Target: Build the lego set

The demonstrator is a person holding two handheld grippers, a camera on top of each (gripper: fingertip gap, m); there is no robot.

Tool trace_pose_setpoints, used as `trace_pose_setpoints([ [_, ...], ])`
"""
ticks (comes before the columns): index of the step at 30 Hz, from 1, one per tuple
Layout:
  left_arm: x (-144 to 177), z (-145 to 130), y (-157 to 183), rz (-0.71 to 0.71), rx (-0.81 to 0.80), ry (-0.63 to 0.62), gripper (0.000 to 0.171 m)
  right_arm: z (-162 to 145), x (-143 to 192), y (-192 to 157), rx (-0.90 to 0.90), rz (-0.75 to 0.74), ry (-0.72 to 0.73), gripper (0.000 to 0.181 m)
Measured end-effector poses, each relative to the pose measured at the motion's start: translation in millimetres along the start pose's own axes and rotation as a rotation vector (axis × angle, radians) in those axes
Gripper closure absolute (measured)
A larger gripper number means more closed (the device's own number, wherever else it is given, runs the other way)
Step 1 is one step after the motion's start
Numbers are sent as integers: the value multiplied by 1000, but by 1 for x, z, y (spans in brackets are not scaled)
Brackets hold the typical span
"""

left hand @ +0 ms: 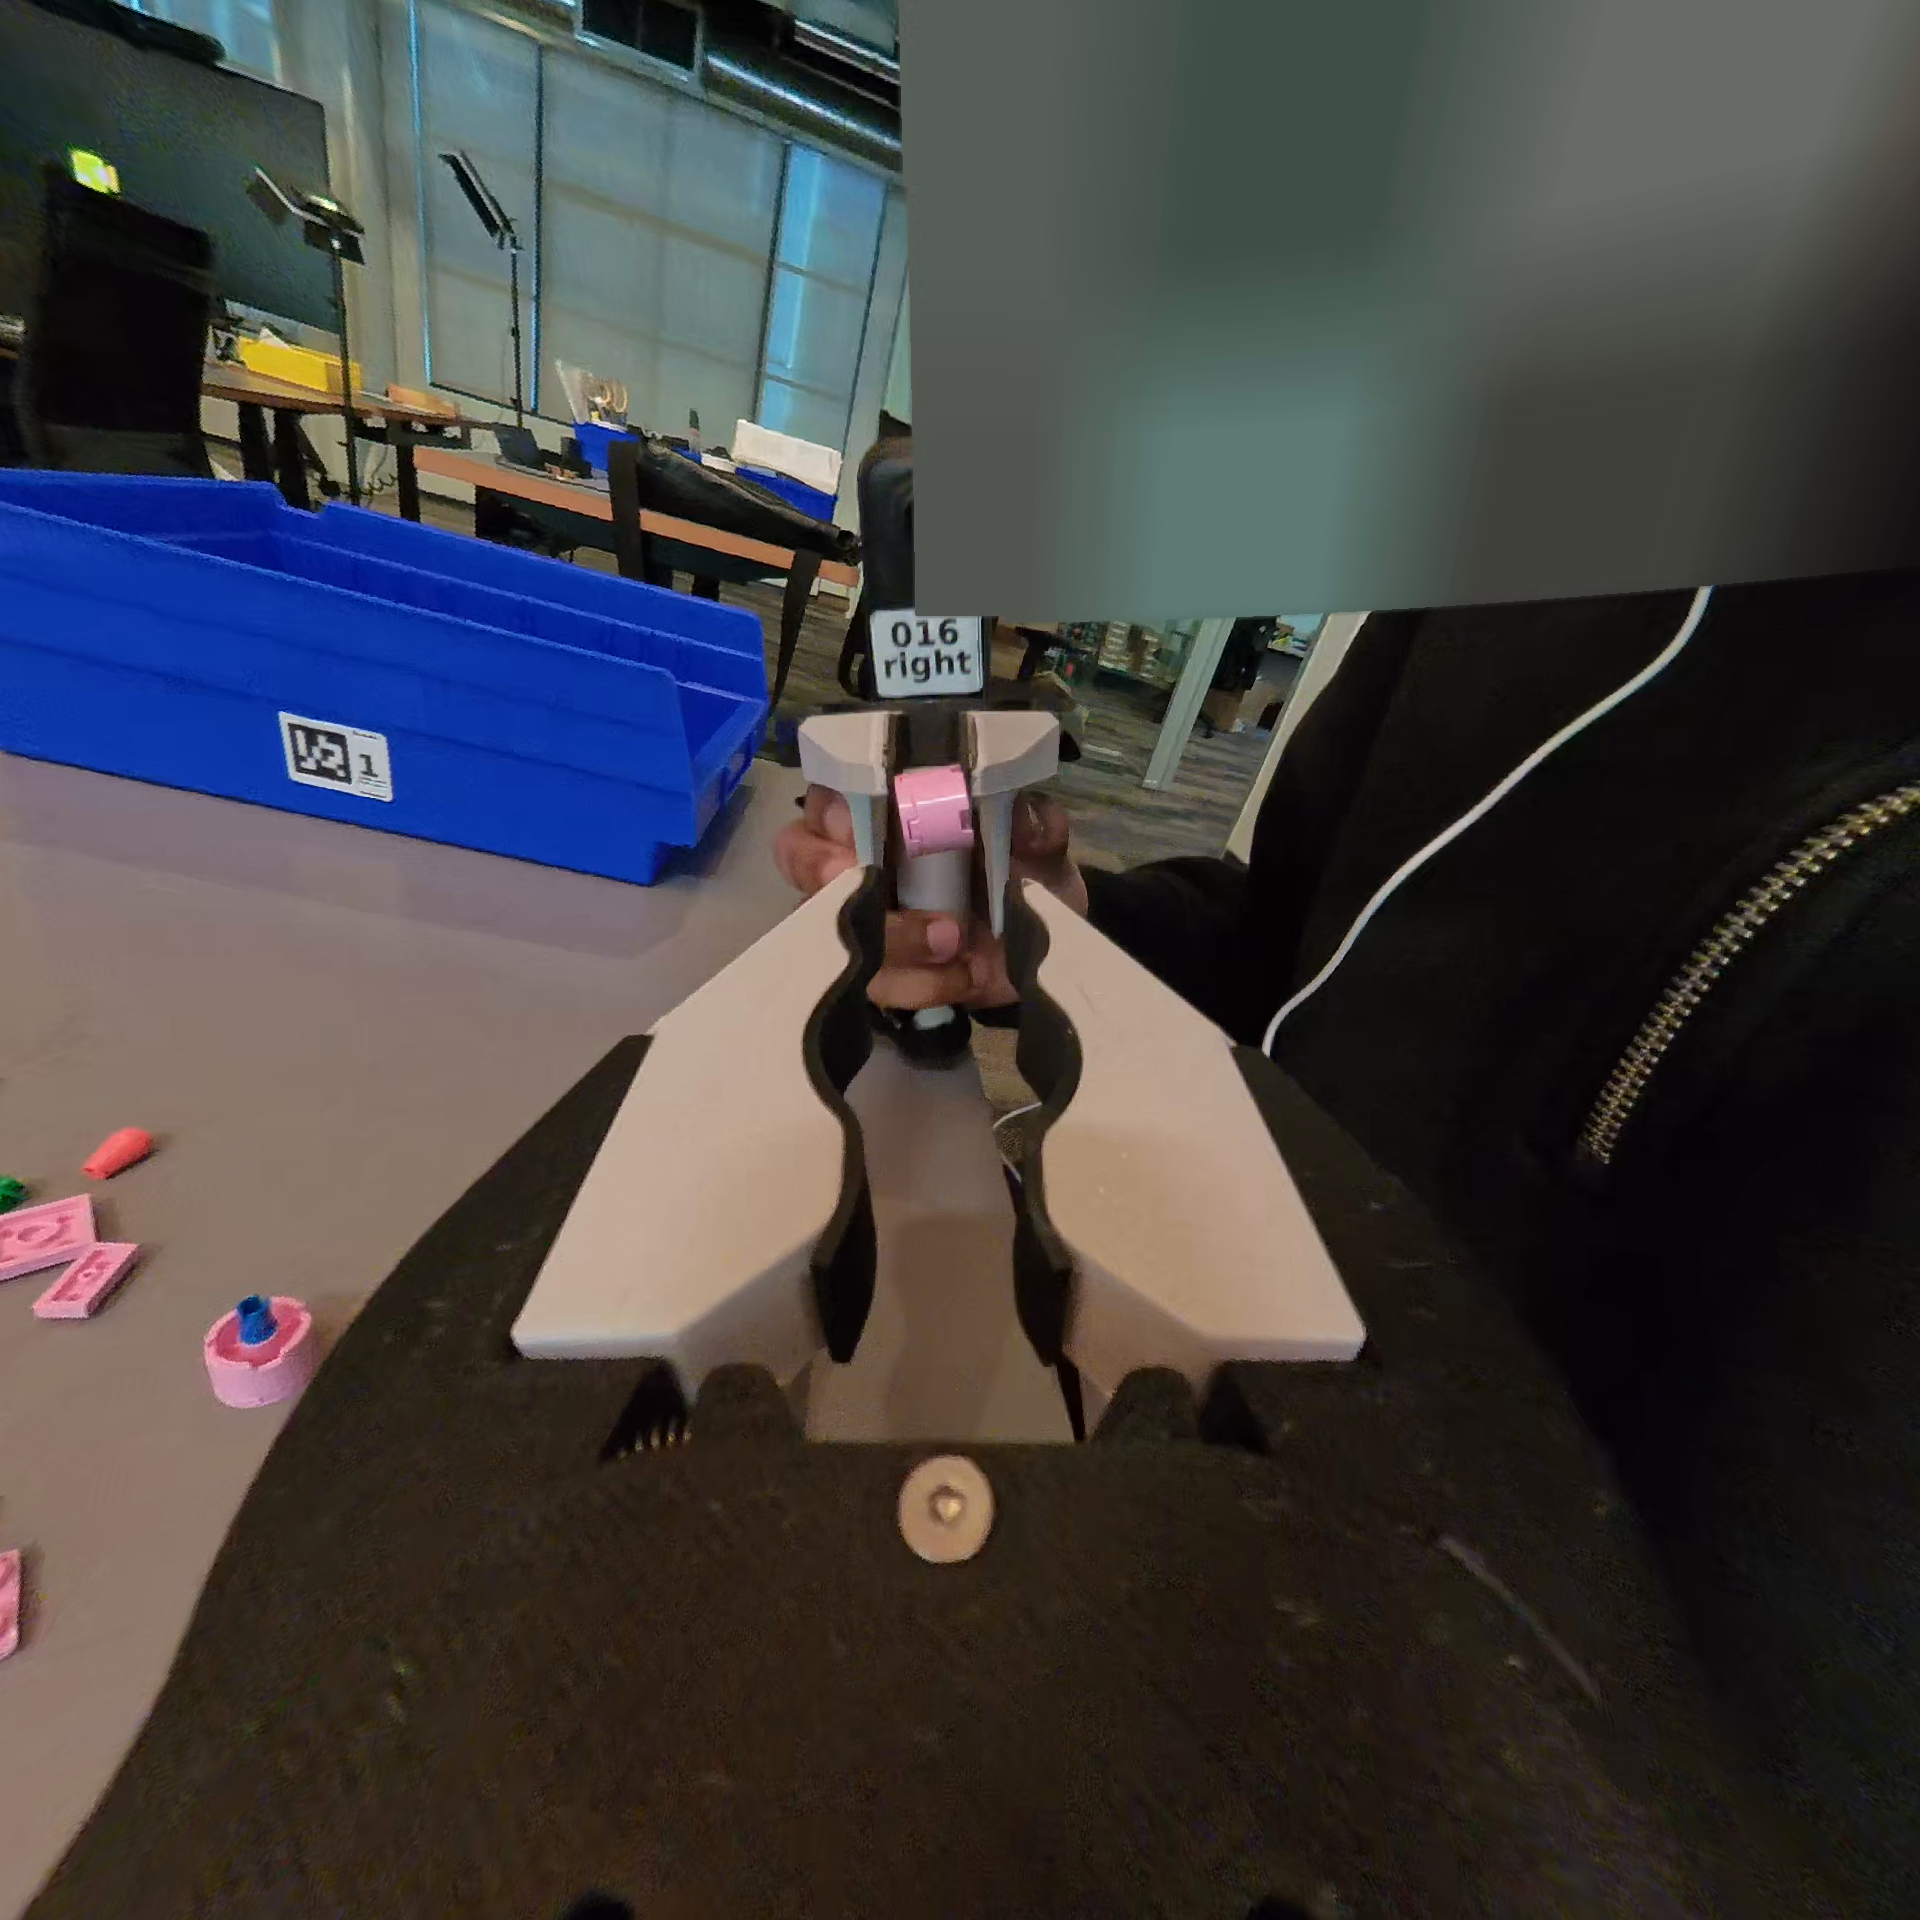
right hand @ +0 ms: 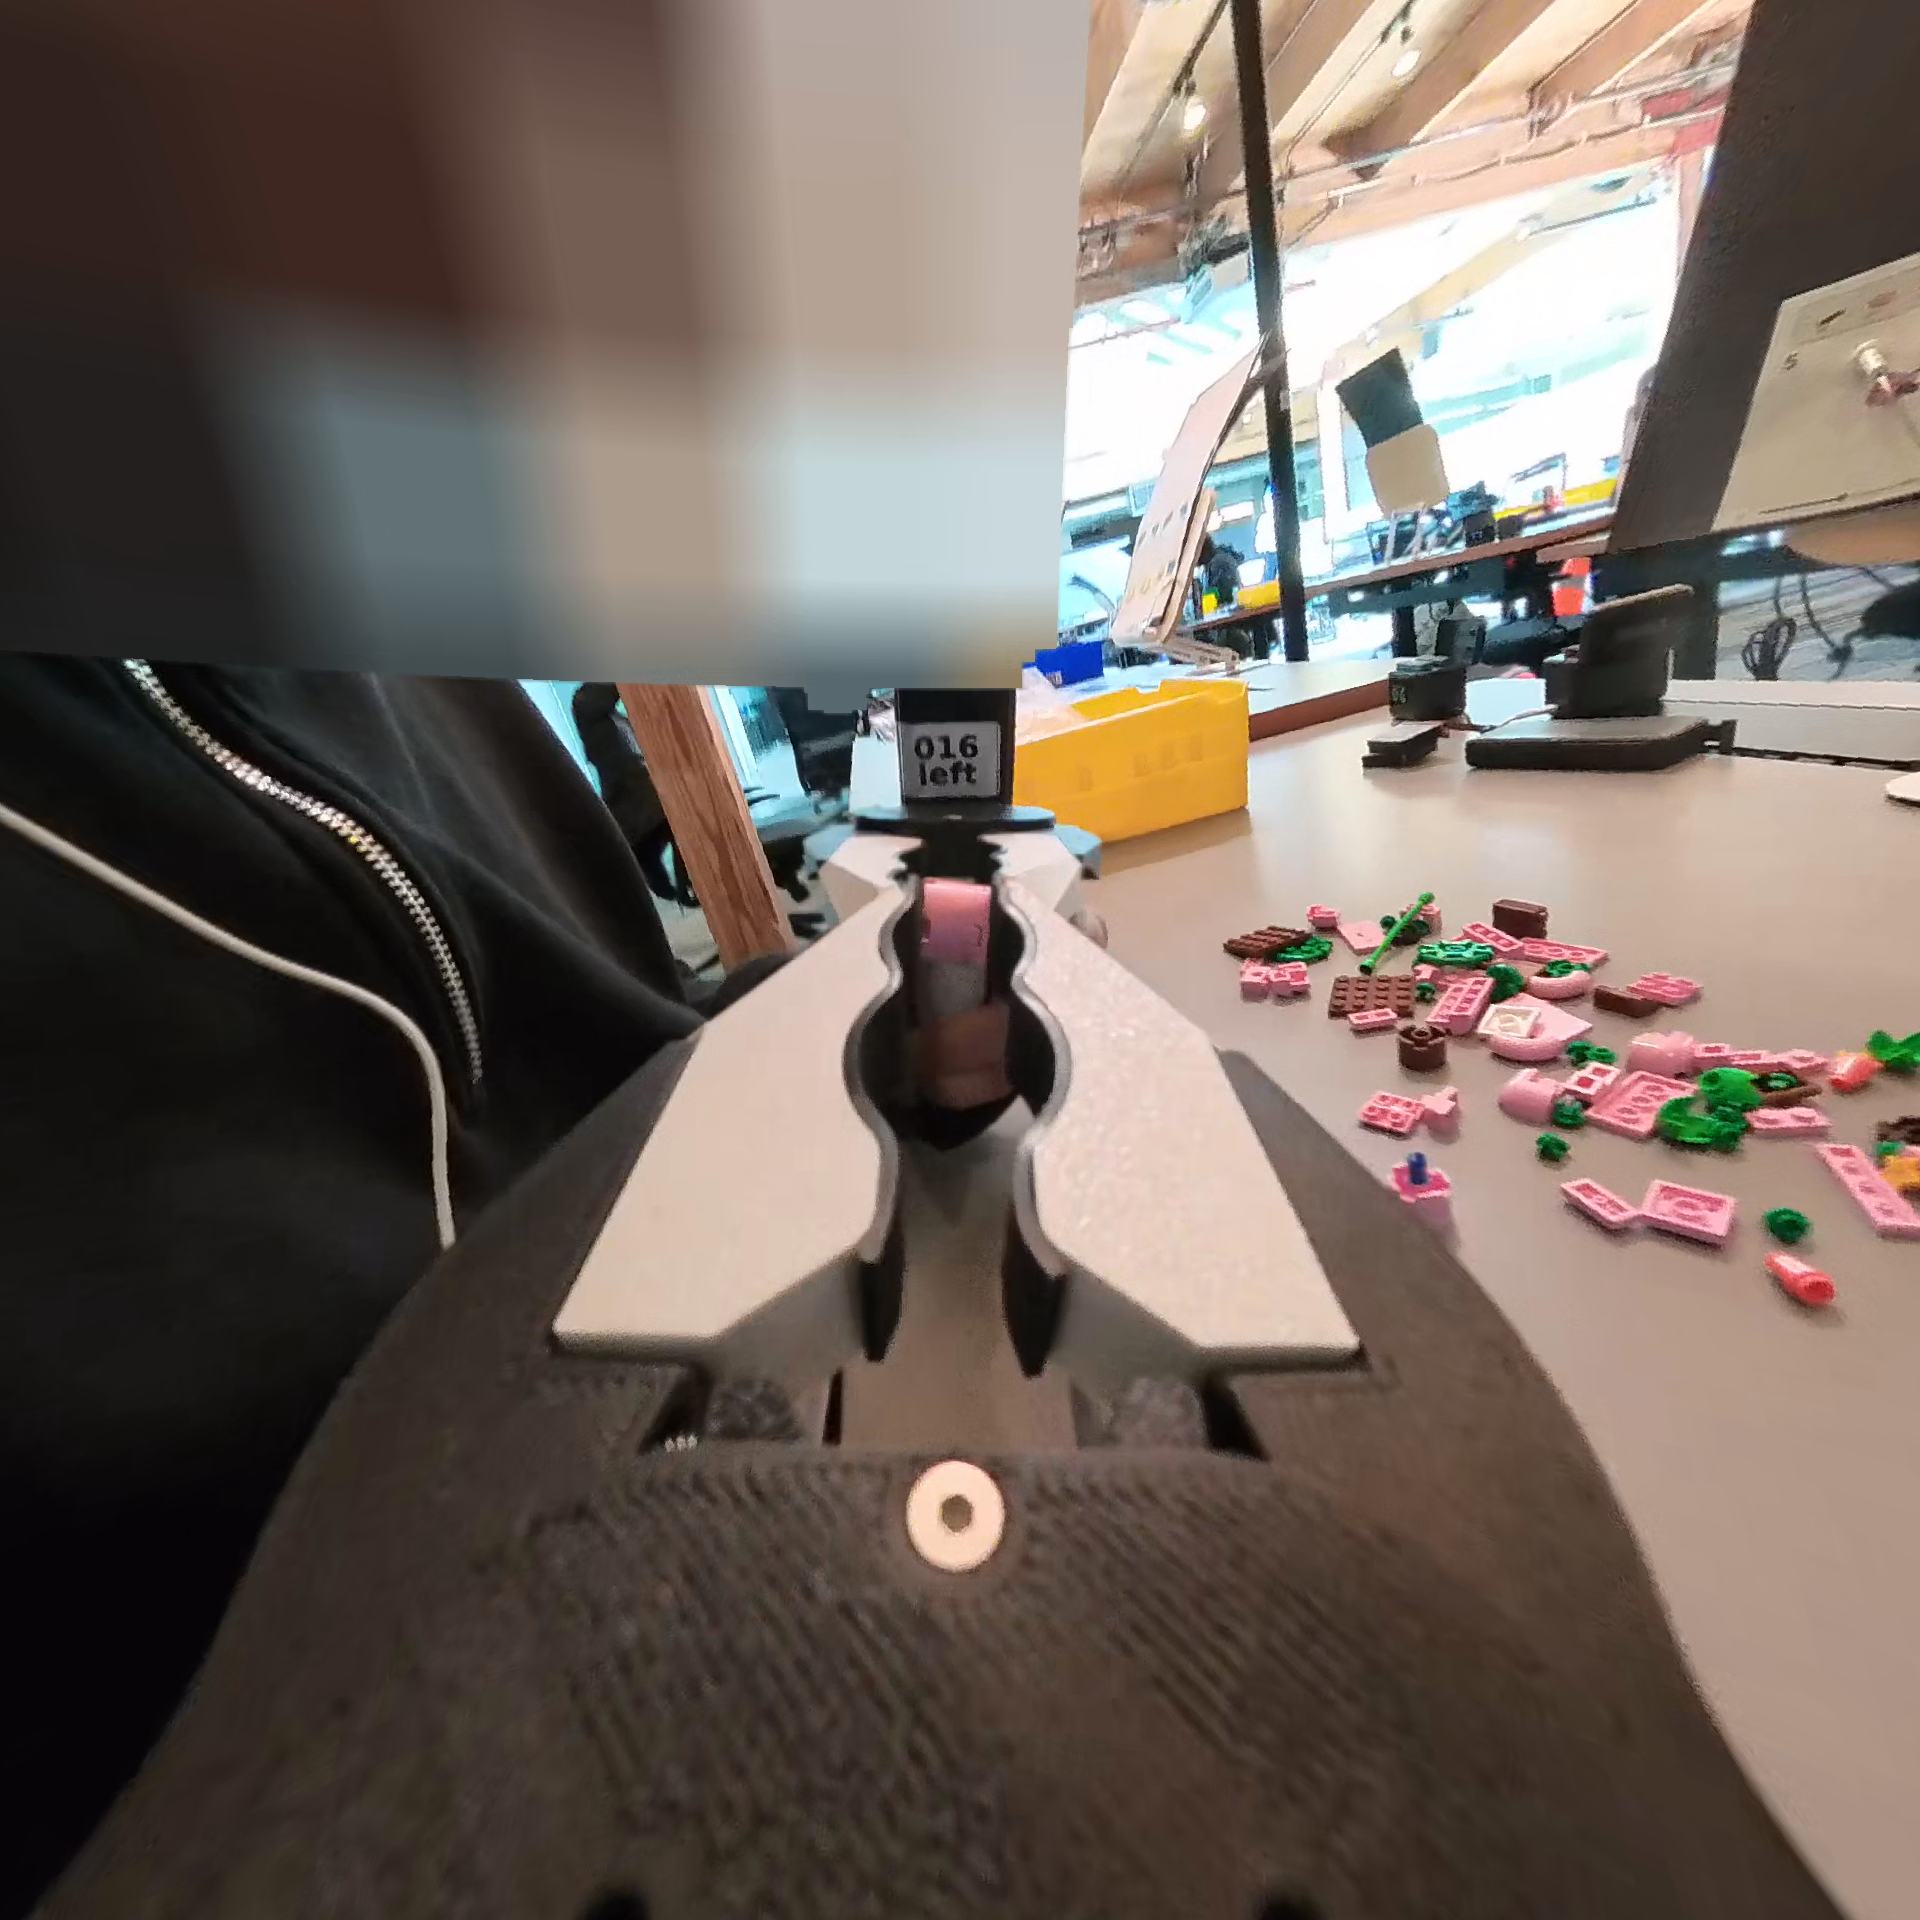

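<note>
My right gripper is shut on a small pink round piece, held up in the air in front of a person's black jacket. In the left wrist view the same pink piece sits between the right gripper's grey fingers, on top of a light grey stub. My left gripper points straight at it, tip to tip. Its jaws stand a narrow gap apart with nothing seen between them. It also shows in the right wrist view, just beyond the piece.
Loose pink, green and brown pieces lie on the grey table. A pink round piece with a blue peg, pink plates and a red cone lie nearby. A blue bin, a yellow bin and a monitor stand behind. The tips of both grippers are at nearly the same place. The red cone is about equally far from each gripper, around 20 cm. It is also in sight in the right wrist view.
</note>
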State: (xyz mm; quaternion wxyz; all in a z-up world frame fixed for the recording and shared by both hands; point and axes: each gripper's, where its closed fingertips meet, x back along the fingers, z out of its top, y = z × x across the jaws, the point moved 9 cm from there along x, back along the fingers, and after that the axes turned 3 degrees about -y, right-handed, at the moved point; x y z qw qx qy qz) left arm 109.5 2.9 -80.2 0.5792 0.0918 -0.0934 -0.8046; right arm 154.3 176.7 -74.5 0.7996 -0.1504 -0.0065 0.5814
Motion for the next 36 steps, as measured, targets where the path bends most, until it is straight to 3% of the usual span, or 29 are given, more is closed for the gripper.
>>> trace_pose_setpoints([
  [5,2,-2,-1,-13,69,30,160,-10,-17,-4,-21,-19,-10,171],
  [11,8,-1,4,5,24,29,161,-7,-22,-10,58,-50,-72,171],
  [27,6,-2,3,-6,19,13,161,-12,-10,-13,106,-53,-217,171],
  [36,3,-3,5,-40,30,-4,161,-3,-7,-19,171,-15,-192,164],
])
